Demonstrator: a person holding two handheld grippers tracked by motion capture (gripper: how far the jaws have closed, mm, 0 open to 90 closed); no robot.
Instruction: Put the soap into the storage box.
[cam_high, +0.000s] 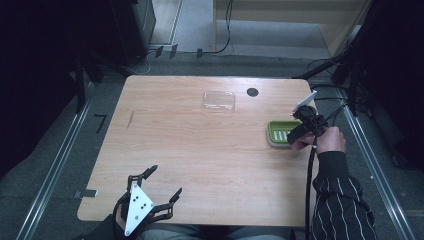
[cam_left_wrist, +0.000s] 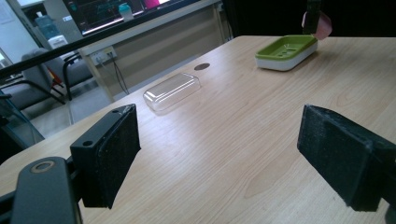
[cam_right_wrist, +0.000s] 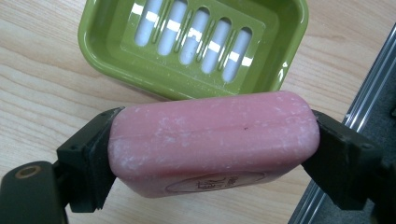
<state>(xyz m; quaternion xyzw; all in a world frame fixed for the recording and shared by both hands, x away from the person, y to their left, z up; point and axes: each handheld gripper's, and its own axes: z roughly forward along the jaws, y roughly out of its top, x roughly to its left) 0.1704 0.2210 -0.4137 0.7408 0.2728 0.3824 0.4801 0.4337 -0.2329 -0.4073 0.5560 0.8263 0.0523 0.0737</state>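
A pink bar of soap (cam_right_wrist: 215, 140) is clamped by its two ends in my right gripper (cam_right_wrist: 212, 156), which is shut on it. It hangs just above the near rim of a green soap dish (cam_right_wrist: 196, 42) with a slotted, empty floor. In the high view the right gripper (cam_high: 300, 134) sits at the dish's (cam_high: 279, 132) right side, near the table's right edge. My left gripper (cam_high: 164, 181) rests at the front left of the table, open and holding nothing. Its pads (cam_left_wrist: 116, 149) stand wide apart, and far beyond them I see the dish (cam_left_wrist: 287, 51) and the soap (cam_left_wrist: 323, 25).
A clear plastic lid (cam_high: 219, 100) lies at the back middle of the wooden table (cam_high: 200, 150), with a round black spot (cam_high: 252, 92) to its right. A metal rail (cam_right_wrist: 364, 107) runs along the floor just past the table's right edge.
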